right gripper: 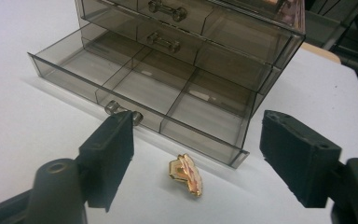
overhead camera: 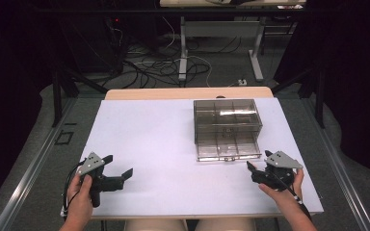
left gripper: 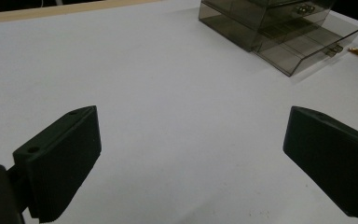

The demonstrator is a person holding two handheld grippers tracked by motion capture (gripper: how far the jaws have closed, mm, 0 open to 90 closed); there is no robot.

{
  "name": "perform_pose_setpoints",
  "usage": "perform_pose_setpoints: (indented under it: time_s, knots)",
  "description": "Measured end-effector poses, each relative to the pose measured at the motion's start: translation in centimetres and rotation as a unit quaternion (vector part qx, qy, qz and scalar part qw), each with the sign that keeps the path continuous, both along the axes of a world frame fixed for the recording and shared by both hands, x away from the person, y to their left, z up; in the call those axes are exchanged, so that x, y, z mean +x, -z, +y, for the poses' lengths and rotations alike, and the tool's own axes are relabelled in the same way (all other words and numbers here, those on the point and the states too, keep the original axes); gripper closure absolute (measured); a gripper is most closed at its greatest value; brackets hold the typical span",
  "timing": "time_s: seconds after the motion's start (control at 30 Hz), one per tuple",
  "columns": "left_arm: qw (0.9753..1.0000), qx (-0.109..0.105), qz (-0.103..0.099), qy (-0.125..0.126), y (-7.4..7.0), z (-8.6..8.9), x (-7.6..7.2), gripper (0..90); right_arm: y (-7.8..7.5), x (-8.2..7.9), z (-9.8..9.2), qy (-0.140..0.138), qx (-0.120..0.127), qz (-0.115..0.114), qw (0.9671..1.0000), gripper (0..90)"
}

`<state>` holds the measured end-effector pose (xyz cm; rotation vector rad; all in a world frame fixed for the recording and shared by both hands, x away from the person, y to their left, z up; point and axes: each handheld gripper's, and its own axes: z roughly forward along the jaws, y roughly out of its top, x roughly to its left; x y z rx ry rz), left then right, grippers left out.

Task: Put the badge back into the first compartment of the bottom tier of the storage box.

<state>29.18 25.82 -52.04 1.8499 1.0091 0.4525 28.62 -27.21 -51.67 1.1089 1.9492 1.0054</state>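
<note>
A small gold clip (right gripper: 185, 174) lies on the white table (overhead camera: 144, 139) just in front of the smoked-plastic organizer's (overhead camera: 226, 126) open bottom drawer (right gripper: 135, 95), between the spread jaws of the right gripper (right gripper: 196, 156). It looks light, stiff and slippery; pinching its flat sides seems best. The left gripper (left gripper: 191, 163) hangs open, well apart.

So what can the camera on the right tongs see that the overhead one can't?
The right gripper view shows the small gold clip lying on the table between the open right tongs, and the drawer's three compartments up close. The high view shows both hands, the left tongs and the floor cables. Both show the smoky plastic drawer box with its bottom drawer pulled out.
</note>
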Motion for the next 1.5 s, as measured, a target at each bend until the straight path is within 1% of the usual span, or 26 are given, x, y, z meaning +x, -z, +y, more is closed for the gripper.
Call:
perform_pose_setpoints:
  time_s: [0.03,0.07,0.1,0.17,0.23,0.33,0.4,0.47,0.5,0.53,0.6,0.63,0.67,0.8,0.83,0.9,0.97,1.0,1.03,1.13,1.17,1.23,1.37,1.4,1.43,1.5]
  knots:
    - [1.0000,0.002,-0.002,0.000,0.0,0.1,0.0,4.1,0.0,0.0,0.1,0.000,-0.005,-0.006,1.0000,27.7]
    - [1.0000,0.005,-0.005,0.000,0.0,0.1,0.1,4.1,0.0,0.0,0.1,-0.003,-0.016,-0.005,0.9999,28.6]
    - [1.0000,0.005,-0.003,-0.001,0.0,0.2,0.0,4.1,0.0,0.0,0.1,-0.004,-0.020,-0.007,0.9998,29.5]
    - [1.0000,0.000,-0.001,-0.003,0.0,0.1,0.0,4.1,0.1,0.0,0.3,-0.008,-0.034,-0.004,0.9994,34.4]
    - [1.0000,0.003,-0.003,-0.003,-0.1,0.2,-0.1,4.0,0.1,-0.1,0.5,-0.012,-0.047,-0.005,0.9988,38.4]
    - [1.0000,0.007,-0.005,-0.003,-0.1,0.2,-0.1,4.1,0.0,-0.1,0.7,-0.015,-0.062,0.003,0.9980,44.3]
    - [1.0000,0.005,-0.004,-0.004,-0.1,0.2,0.0,4.1,0.1,-0.1,0.9,-0.015,-0.071,0.007,0.9973,48.3]
    - [1.0000,0.001,-0.001,-0.005,0.0,0.1,0.0,4.1,0.3,-0.1,0.8,-0.021,-0.087,0.011,0.9959,50.3]
    - [1.0000,0.001,-0.001,-0.005,0.0,0.1,0.0,4.1,0.4,-0.1,0.9,-0.018,-0.087,0.011,0.9960,51.4]
    - [1.0000,0.000,0.000,-0.006,0.0,0.1,-0.1,4.1,0.4,-0.1,0.8,-0.020,-0.094,0.012,0.9953,51.9]
    - [1.0000,-0.001,0.000,-0.006,0.0,0.1,-0.1,4.1,0.5,0.0,0.9,-0.017,-0.108,0.007,0.9940,52.5]
    - [1.0000,0.003,-0.002,-0.004,-0.1,0.2,0.0,4.1,0.5,0.0,0.9,-0.015,-0.116,0.007,0.9931,52.6]
    - [1.0000,0.004,-0.002,-0.004,0.0,0.2,0.0,4.1,0.5,0.0,0.9,-0.014,-0.128,-0.001,0.9917,52.8]
    - [1.0000,0.003,-0.001,-0.005,0.0,0.2,0.0,4.1,0.8,0.0,1.3,-0.024,-0.155,0.005,0.9877,55.2]
    - [1.0000,0.003,-0.001,-0.004,0.0,0.2,0.0,4.1,0.9,0.0,1.4,-0.025,-0.163,0.007,0.9862,55.7]
    - [1.0000,0.004,-0.001,-0.004,0.0,0.2,0.0,4.1,0.9,0.1,1.6,-0.035,-0.187,0.001,0.9817,56.1]
    - [1.0000,0.003,-0.002,-0.006,0.0,0.2,0.0,4.1,1.1,0.1,1.7,-0.040,-0.200,0.003,0.9791,59.4]
    - [1.0000,0.003,-0.002,-0.006,0.0,0.2,0.0,4.1,1.1,0.1,1.7,-0.046,-0.206,0.009,0.9774,61.5]
    - [1.0000,0.004,-0.001,-0.007,0.0,0.1,0.0,4.1,1.2,0.1,1.7,-0.052,-0.208,0.014,0.9768,63.6]
    - [1.0000,0.002,-0.002,-0.008,0.0,0.1,0.0,4.1,1.4,0.1,1.8,-0.059,-0.220,0.024,0.9734,64.4]
    - [1.0000,0.002,-0.002,-0.008,0.0,0.1,0.0,4.1,1.5,0.1,1.8,-0.058,-0.223,0.026,0.9728,65.0]
    - [1.0000,0.002,-0.001,-0.008,0.0,0.1,0.0,4.1,1.6,0.1,1.9,-0.062,-0.233,0.029,0.9700,65.9]
    - [1.0000,0.001,0.001,-0.009,0.1,0.1,0.0,4.1,1.9,0.2,2.3,-0.063,-0.238,0.042,0.9682,66.2]
    - [1.0000,0.000,0.001,-0.009,0.1,0.1,0.0,4.1,2.0,0.2,2.3,-0.062,-0.237,0.047,0.9683,66.2]
    - [1.0000,0.001,0.001,-0.008,0.1,0.1,0.0,4.1,2.1,0.2,2.3,-0.063,-0.241,0.047,0.9674,66.6]
    - [1.0000,0.002,0.000,-0.008,0.1,0.1,0.0,4.1,2.2,0.3,2.4,-0.062,-0.238,0.058,0.9675,66.8]
